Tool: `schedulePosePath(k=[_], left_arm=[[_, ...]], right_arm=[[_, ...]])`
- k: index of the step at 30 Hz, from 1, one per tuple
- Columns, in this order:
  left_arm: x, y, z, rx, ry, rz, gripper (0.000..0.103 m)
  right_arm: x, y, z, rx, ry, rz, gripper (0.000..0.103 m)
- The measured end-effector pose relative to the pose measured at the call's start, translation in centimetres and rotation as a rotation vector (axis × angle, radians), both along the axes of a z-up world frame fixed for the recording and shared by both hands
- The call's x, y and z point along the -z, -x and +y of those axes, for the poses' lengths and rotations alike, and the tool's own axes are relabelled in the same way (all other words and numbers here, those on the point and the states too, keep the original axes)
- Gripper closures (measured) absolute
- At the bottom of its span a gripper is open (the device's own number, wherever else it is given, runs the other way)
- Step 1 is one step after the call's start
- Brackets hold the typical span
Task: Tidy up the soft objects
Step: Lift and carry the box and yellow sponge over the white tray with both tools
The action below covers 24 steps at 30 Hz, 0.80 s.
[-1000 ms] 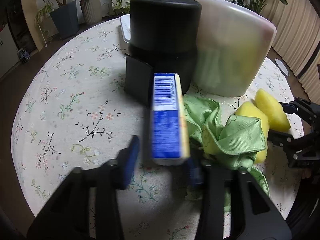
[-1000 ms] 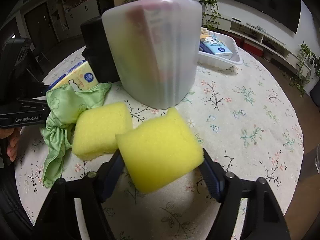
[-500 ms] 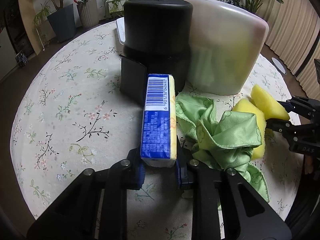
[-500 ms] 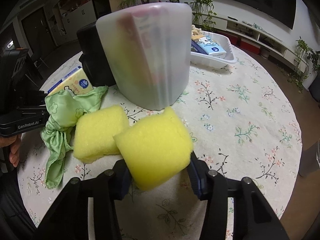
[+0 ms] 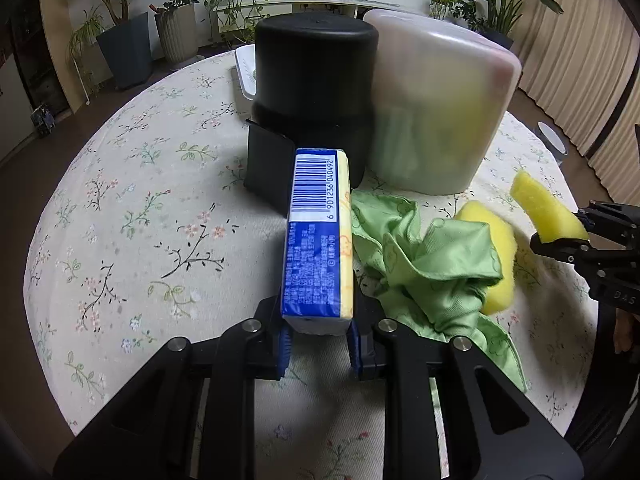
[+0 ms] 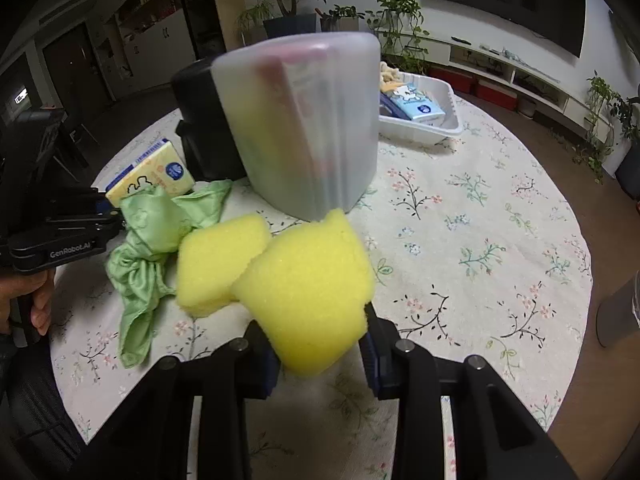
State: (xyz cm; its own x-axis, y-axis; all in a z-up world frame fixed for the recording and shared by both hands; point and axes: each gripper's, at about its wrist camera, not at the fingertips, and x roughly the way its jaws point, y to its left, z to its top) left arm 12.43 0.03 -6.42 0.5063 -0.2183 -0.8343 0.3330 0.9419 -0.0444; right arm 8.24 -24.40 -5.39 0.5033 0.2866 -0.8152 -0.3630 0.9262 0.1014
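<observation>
Here the left gripper (image 5: 318, 344) clamps a tissue pack (image 5: 318, 240); the right gripper (image 6: 320, 354), its jaws just closing, squeezes a yellow sponge (image 6: 312, 288) beside the frosted bin (image 6: 304, 128); a green cloth (image 6: 156, 236) and a second sponge (image 6: 216, 260) lie before that bin.

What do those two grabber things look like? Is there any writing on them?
Both are black frames with silver bolts and blue pads on the fingertips. The left gripper has white "GenRobot.AI" lettering on its side; the right gripper shows faint raised letters.

Clamped tissue pack (image 5: 318, 240), squeezed sponge (image 6: 308, 292)
</observation>
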Motion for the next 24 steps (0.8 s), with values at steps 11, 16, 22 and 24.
schedulePosePath(k=[11, 16, 22, 24], left_arm=[[-0.9, 2.7, 1.2, -0.009, 0.009, 0.005, 0.083], [-1.7, 3.9, 1.5, -0.006, 0.015, -0.005, 0.083], [-4.8, 4.0, 2.8, -0.011, 0.012, -0.06, 0.083], [-6.8, 3.1, 3.6, -0.011, -0.004, -0.095, 0.083]], right_arm=[[-0.8, 2.3, 0.4, -0.026, -0.016, 0.008, 0.068], [-0.8, 3.1, 0.3, -0.027, -0.024, 0.018, 0.068], [-2.5, 3.3, -1.3, -0.014, -0.016, 0.002, 0.068], [-3.8, 2.7, -2.6, -0.006, 0.009, -0.018, 0.068]])
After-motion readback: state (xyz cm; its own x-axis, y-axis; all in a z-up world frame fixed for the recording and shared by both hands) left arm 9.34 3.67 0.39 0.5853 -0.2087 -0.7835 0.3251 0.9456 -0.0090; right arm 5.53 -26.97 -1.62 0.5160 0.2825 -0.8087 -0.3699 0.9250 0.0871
